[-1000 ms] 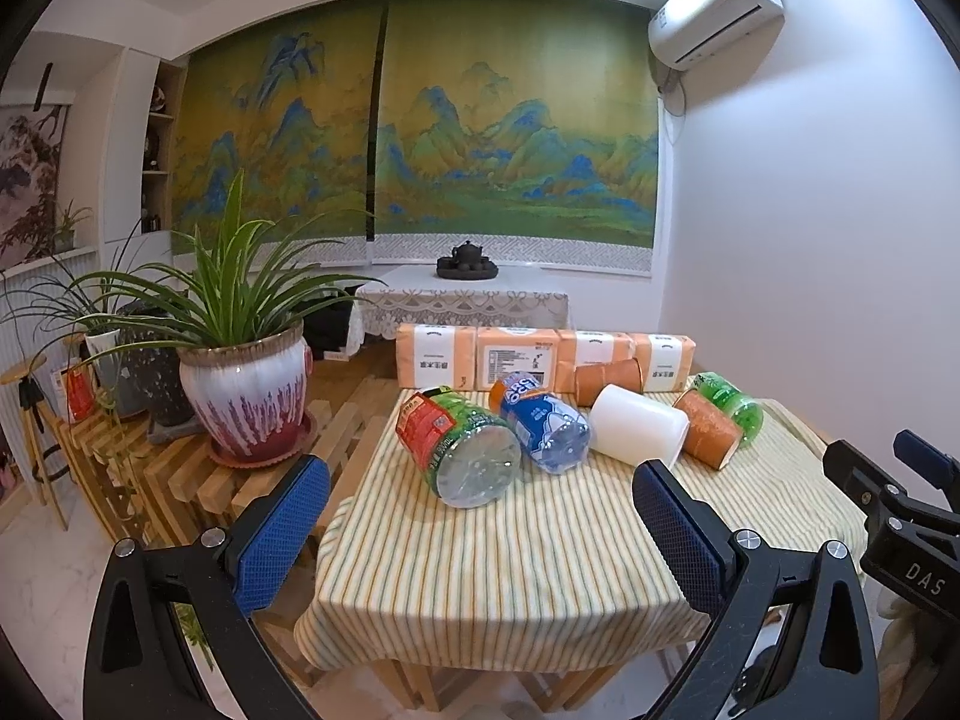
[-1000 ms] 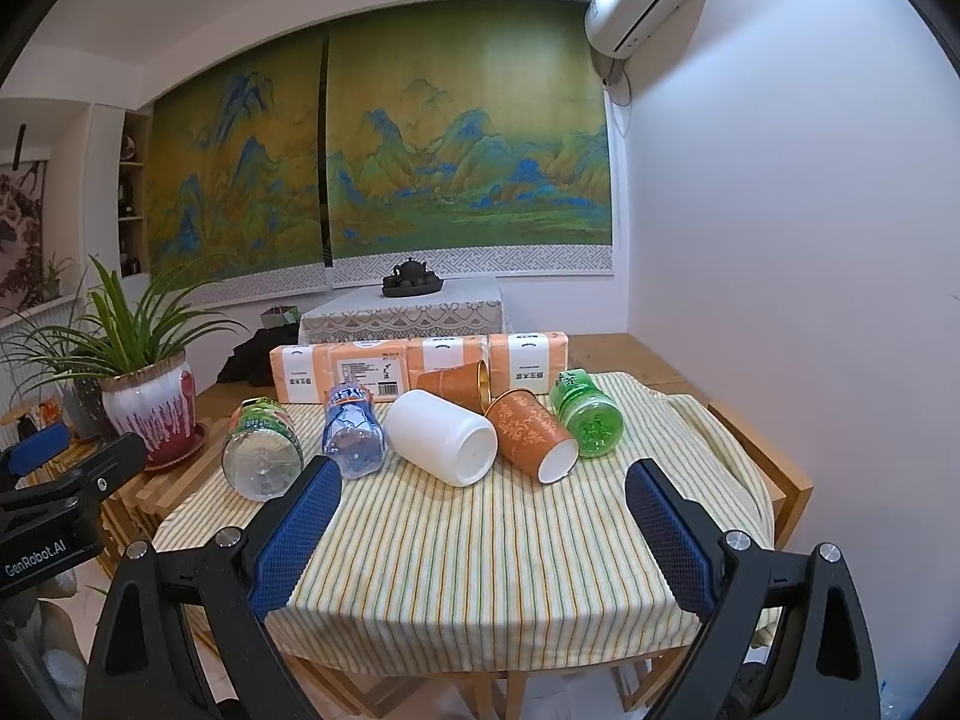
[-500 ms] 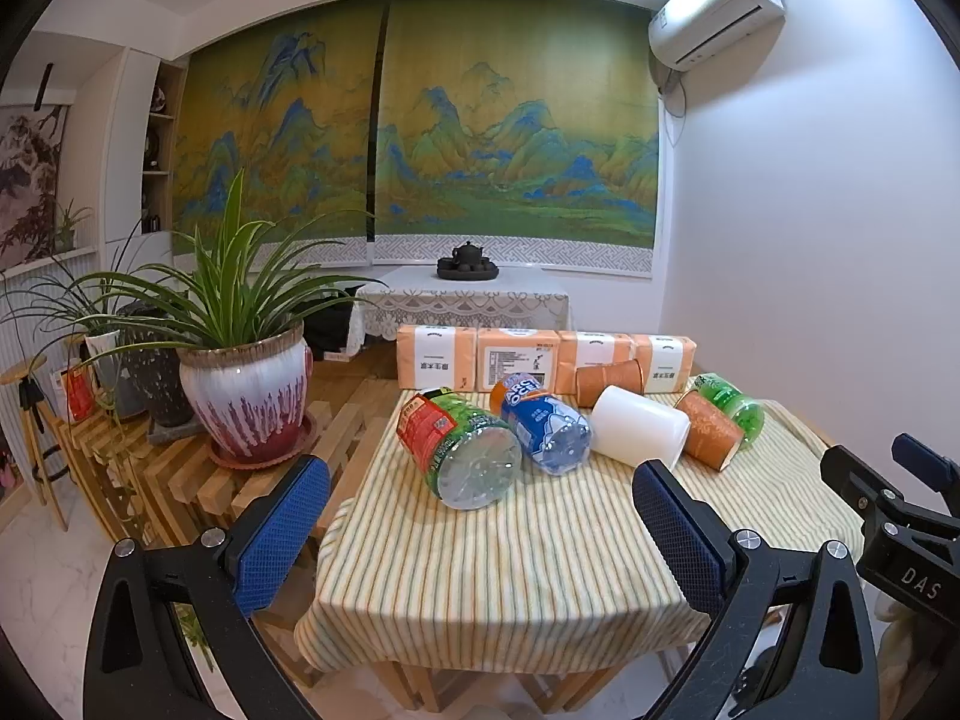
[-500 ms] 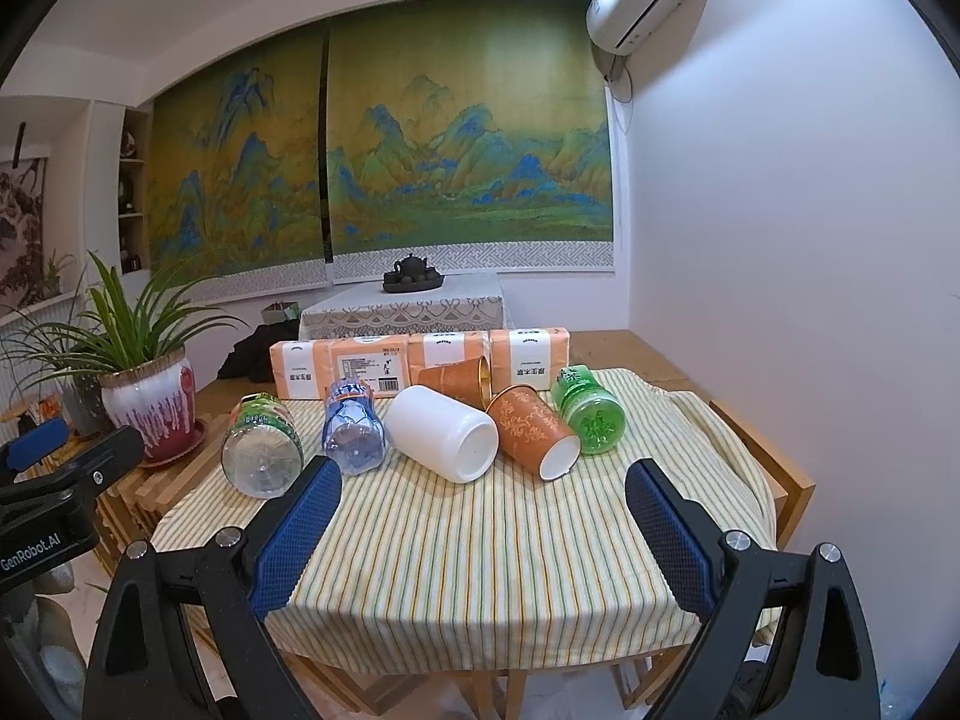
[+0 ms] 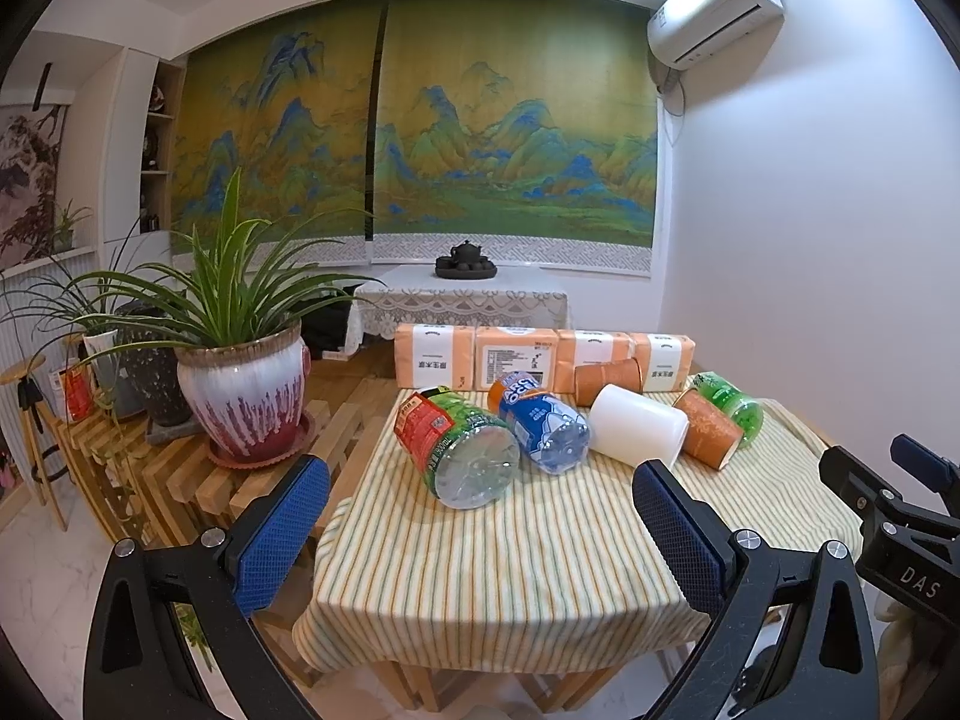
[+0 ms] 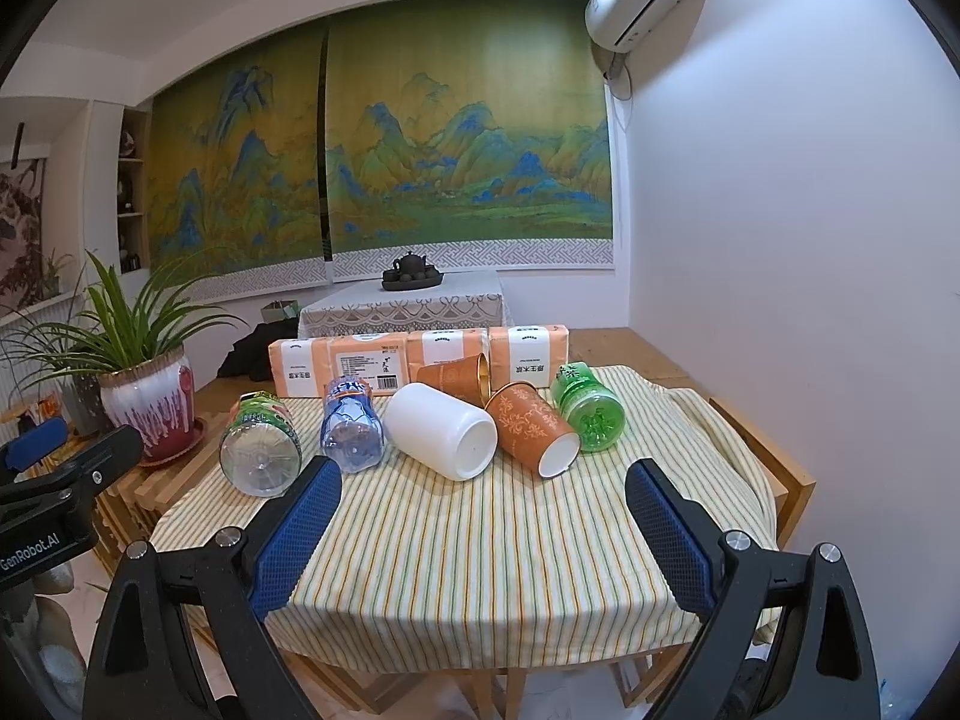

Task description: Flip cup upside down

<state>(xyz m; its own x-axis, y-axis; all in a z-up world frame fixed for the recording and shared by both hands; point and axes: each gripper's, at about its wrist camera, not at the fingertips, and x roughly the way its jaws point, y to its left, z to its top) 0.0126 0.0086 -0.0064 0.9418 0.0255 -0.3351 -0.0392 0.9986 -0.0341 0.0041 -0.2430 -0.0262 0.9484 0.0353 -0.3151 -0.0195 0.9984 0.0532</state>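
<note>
Hovering at the near edge of the striped worktop (image 6: 480, 552), the right gripper (image 6: 480, 534) is holding its jaws spread wide with nothing between them, and the left gripper (image 5: 480, 531) is doing the same on the left side. Compared with a second ago, both views are showing almost the same framing; the right wrist view is drifting only slightly, and no object on the cloth is changing place. Lying on its side in the middle of the row, the white cup (image 6: 441, 431) is pointing its open mouth toward the near right, touching or nearly touching an orange patterned cup (image 6: 531, 427) just to its right, which is also lying down. A second orange cup (image 6: 453, 373) is lying behind them, against the row of orange tissue packs (image 6: 420, 354) at the far edge. A green bottle (image 6: 587, 407) is resting at the right end, and a blue-labelled bottle (image 6: 351, 426) and a green-and-red-labelled bottle (image 6: 259, 441) are lying to the left. A potted plant (image 5: 240, 384) is standing off the worktop, on the left.
</note>
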